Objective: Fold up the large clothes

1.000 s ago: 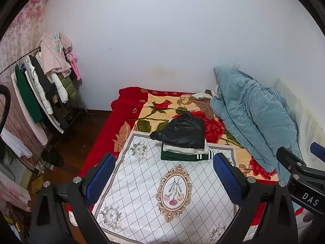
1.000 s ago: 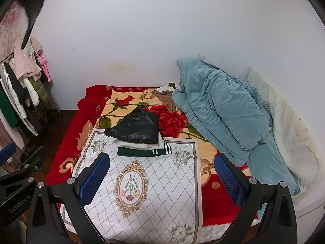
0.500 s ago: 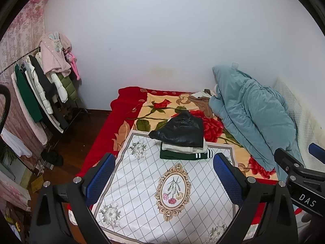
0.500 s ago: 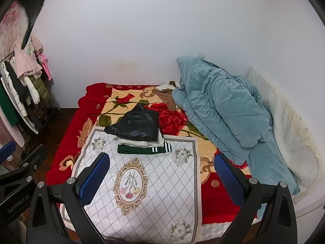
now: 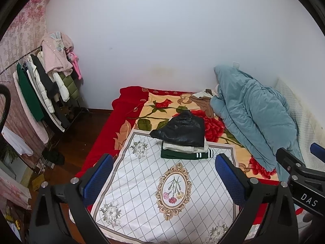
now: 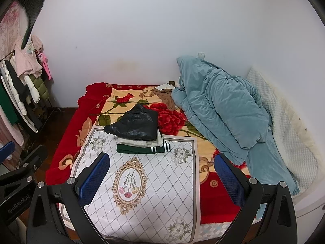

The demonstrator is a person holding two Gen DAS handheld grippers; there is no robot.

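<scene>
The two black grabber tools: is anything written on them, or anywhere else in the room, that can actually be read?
"DAS" in white letters on the black body of the right gripper, seen from the left wrist view.
"GenRobot.AI" in grey letters on the black body of the left gripper, seen from the right wrist view; faint, and the last letters are hard to make out.
No other writing shows on the bed, the folded clothes or the wall.

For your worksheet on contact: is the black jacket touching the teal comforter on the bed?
Apart. The right wrist view shows the black jacket on the folded stack, with a strip of red floral blanket plainly visible between it and the teal comforter.
</scene>
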